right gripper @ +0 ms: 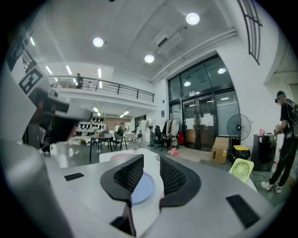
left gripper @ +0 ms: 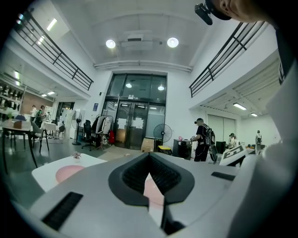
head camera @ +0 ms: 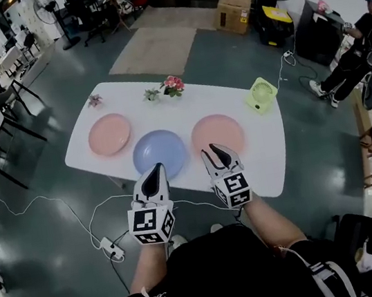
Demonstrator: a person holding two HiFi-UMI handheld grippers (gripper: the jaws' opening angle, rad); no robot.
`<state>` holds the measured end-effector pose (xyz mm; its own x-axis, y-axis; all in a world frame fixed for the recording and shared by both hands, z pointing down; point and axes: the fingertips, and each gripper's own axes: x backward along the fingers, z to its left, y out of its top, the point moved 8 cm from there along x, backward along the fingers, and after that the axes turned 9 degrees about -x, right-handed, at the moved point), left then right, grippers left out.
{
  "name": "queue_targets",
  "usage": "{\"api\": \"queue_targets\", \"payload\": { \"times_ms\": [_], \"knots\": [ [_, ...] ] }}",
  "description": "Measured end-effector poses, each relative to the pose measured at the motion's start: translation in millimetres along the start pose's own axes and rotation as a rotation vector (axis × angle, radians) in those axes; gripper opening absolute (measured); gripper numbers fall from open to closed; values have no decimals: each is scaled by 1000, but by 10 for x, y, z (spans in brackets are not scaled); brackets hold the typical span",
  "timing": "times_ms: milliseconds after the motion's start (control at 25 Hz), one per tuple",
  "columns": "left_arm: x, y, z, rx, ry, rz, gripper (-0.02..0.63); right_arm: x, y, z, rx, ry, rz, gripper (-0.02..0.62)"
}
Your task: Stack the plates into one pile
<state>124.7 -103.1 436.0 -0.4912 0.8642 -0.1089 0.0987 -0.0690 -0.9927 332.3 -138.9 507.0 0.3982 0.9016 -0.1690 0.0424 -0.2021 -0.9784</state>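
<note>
Three plates lie apart on the white table (head camera: 273,165): a pink plate (head camera: 109,135) at the left, a blue plate (head camera: 159,154) in the middle and a second pink plate (head camera: 217,134) at the right. My left gripper (head camera: 157,168) hovers over the blue plate's near rim, jaws shut and empty. In the left gripper view its tips (left gripper: 149,155) meet, with a pink plate (left gripper: 69,172) off to the left. My right gripper (head camera: 213,150) hangs over the near rim of the right pink plate, open with nothing between its jaws (right gripper: 151,160); the blue plate (right gripper: 142,188) shows through the gap.
Small flower pots (head camera: 172,85) stand along the table's far edge and a green desk fan (head camera: 260,93) at its far right corner. A power strip with cables (head camera: 111,247) lies on the floor to the left. A person (head camera: 359,47) stands at the far right.
</note>
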Motion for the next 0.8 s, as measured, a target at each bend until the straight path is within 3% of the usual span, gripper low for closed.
{"api": "queue_targets", "payload": {
  "times_ms": [200, 400, 680, 800],
  "knots": [
    [26, -125, 165, 13, 14, 30, 12, -449, -723, -108, 155, 35, 317, 123],
    [131, -220, 340, 22, 54, 55, 12, -682, -1364, -334, 293, 9, 536, 123],
    [212, -280, 509, 30, 106, 73, 12, -851, -1851, -671, 476, -85, 772, 123],
    [211, -283, 553, 30, 127, 82, 12, -903, -1942, -782, 572, -102, 820, 114]
  ]
}}
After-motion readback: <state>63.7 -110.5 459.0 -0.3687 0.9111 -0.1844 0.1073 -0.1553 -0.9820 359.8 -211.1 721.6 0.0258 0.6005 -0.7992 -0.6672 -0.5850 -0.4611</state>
